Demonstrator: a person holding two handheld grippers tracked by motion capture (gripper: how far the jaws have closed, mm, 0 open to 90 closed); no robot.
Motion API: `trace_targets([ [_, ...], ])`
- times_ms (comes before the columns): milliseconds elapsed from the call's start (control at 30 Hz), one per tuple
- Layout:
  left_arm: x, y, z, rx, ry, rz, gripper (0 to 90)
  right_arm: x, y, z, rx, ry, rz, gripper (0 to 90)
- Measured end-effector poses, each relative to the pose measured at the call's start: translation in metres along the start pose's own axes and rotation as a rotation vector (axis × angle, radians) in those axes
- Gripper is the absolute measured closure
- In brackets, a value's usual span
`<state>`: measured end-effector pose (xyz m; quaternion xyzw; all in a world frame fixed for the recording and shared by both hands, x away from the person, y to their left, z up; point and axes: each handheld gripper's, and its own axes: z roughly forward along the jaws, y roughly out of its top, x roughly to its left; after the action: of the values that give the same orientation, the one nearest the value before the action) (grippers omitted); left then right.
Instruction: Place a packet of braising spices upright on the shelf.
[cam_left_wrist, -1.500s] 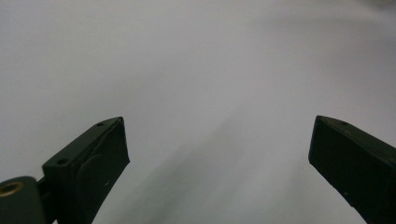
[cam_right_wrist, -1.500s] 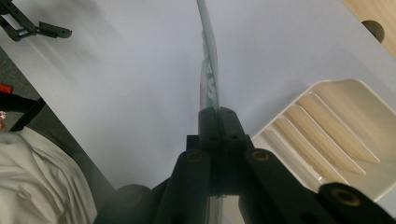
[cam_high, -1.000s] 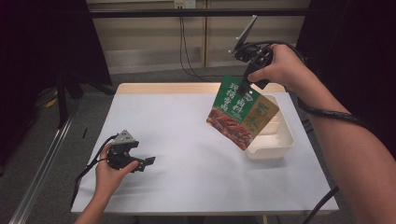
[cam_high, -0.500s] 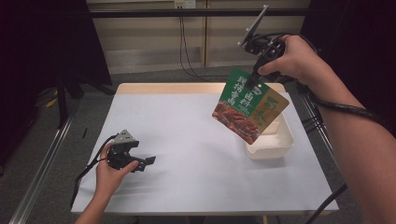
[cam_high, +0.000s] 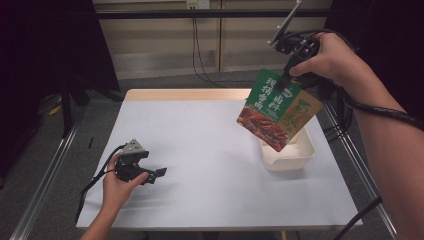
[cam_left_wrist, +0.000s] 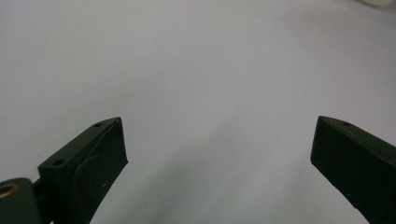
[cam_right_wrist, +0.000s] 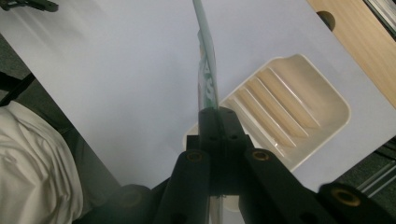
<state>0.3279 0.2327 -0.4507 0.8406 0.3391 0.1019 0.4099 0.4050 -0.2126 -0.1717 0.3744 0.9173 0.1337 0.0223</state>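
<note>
The right hand-held gripper (cam_high: 286, 82) is up in the air above the far right part of the surface (cam_high: 200, 150), and its two black jaws are pressed together on the top edge of a green seasoning pouch (cam_high: 277, 110), so the pouch hangs down from them. The pouch is tilted, with its lower corner pointing down toward a white ribbed tray (cam_high: 295, 155), and it is above the tray and does not touch it. The front of the pouch shows a picture of red-brown food and some Chinese characters on the green part. In the right gripper view the pouch (cam_right_wrist: 205, 70) is seen from its thin edge, like a narrow strip that rises from between the closed jaws, and the tray (cam_right_wrist: 299, 112) lies under it and to the right, with raised ridges on its inner floor. The tray stands near the right edge of the surface, well apart from the left hand-held gripper (cam_high: 159, 173). This left one rests low on the surface, near the front left corner, far from the tray, and a hand (cam_high: 117, 185) holds it. In the left gripper view its jaws are spread wide, with only the bare white surface (cam_left_wrist: 196, 70) between them. A black cable (cam_high: 95, 187) goes from it toward the front edge of the surface
</note>
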Motion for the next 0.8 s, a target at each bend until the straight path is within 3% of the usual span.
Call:
trace_targets([
  [800, 0.000, 0.000, 0.000, -0.004, 0.010, -0.003, 3.4, -0.025, -0.037, 0.009, 0.050, -0.009, 0.030, 90.0],
])
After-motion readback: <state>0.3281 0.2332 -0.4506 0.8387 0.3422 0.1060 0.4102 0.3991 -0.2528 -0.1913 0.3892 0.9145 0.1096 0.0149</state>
